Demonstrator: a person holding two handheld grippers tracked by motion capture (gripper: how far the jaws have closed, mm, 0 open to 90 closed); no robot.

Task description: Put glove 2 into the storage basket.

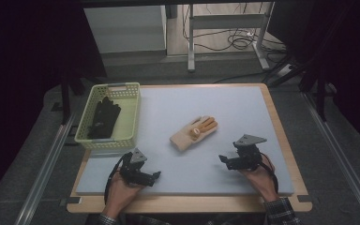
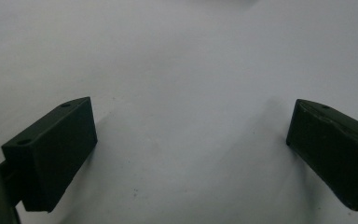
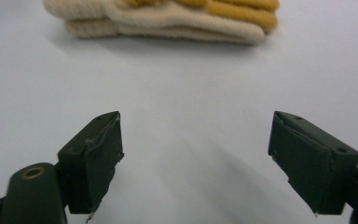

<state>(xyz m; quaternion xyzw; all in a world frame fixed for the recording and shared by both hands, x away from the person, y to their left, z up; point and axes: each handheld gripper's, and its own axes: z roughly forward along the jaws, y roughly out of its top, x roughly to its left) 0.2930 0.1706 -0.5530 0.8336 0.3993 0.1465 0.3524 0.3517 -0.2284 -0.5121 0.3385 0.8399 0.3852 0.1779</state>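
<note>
A cream glove with yellow-orange fingers [image 1: 194, 132] lies flat on the pale mat near the table's middle; the right gripper view has the same glove [image 3: 168, 18] at its top edge. My right gripper [image 1: 225, 160] rests low at the front right, to the right of the glove and apart from it, jaws wide with bare mat between them [image 3: 196, 154]. My left gripper [image 1: 157, 176] sits at the front left, below the basket, open over bare mat [image 2: 191, 135]. A black glove [image 1: 104, 118] lies inside the yellow-green basket [image 1: 131, 117].
The basket stands at the table's back left corner. The wooden table edge [image 1: 187, 204] runs along the front, below the mat [image 1: 243, 108]. Beyond the table are a metal frame's legs [image 1: 191, 42] and cables on the floor.
</note>
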